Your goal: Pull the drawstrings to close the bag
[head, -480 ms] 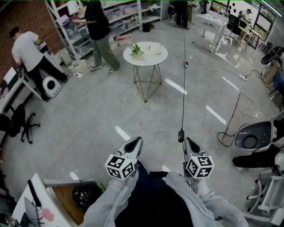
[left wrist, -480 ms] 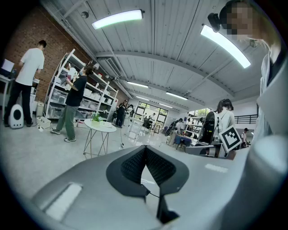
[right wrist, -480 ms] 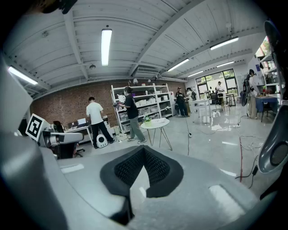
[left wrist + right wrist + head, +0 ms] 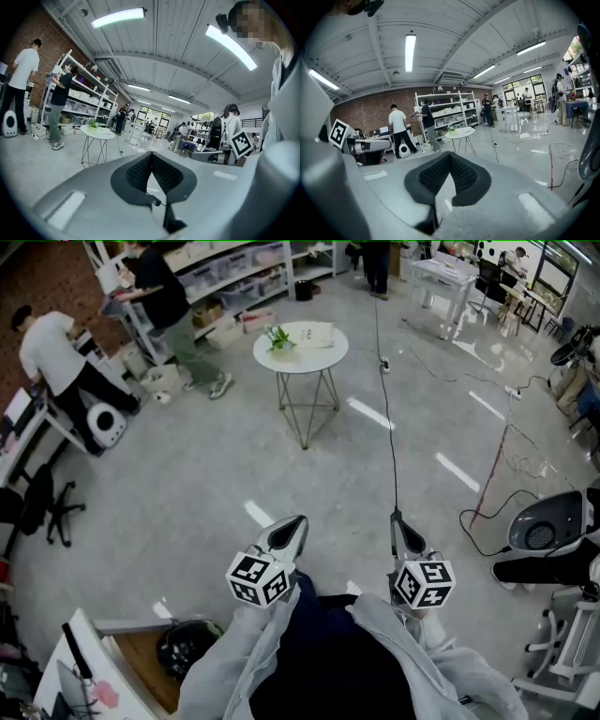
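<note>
Over the grey floor (image 4: 187, 474), the head view shows the left gripper (image 4: 289, 532) and right gripper (image 4: 403, 535) held side by side, pointing toward a round white table (image 4: 300, 346); the left gripper view shows its jaws closed and empty, the right gripper view likewise; where the bag is cannot be told.

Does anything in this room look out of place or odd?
Nothing looks spilled or broken. A long black cable trails across the open floor past the round table, a trip hazard. Also, the left tool and the right tool are both shut on nothing.
</note>
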A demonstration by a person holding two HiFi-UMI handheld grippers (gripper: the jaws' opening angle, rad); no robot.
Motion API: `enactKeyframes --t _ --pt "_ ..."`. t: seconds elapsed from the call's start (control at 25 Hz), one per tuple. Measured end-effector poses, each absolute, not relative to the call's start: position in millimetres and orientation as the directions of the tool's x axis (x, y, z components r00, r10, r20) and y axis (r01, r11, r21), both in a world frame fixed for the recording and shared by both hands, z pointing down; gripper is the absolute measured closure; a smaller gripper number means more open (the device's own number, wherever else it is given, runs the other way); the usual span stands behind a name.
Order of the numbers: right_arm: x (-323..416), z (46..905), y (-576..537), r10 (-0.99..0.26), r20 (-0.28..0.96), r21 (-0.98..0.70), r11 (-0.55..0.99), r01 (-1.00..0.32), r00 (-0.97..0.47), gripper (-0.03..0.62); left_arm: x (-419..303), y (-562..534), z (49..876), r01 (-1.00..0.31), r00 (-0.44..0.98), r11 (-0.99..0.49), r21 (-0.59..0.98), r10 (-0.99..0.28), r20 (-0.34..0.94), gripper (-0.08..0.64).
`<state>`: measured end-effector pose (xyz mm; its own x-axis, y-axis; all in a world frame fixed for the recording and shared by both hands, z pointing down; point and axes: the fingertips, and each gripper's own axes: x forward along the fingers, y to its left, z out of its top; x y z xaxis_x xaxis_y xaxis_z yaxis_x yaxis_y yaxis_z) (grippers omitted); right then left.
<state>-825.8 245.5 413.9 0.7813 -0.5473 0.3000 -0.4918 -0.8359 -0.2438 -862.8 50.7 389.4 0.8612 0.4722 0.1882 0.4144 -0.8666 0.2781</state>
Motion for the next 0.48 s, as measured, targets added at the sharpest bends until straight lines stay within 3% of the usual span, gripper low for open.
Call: enactKeyframes --t 0.24,0.32,0.48 --pt "-803 406 244 -0.558 0.283 -0.227 -0.829 -0.511 0.780 0.589 -840 60 390 0.423 0.853 -0.861 0.283 0.483 0.197 0.548" --pt "-792 406 245 -0.566 0.279 -0.241 -0.824 -0.514 0.776 0.504 -828 61 389 0.425 0.853 -0.859 0.284 0.485 0.191 0.555" --pt "-764 408 243 -0.564 0.275 -0.269 -0.823 -0.500 0.779 0.401 -794 51 388 0.430 0.850 -0.846 0.315 0.497 0.176 0.418"
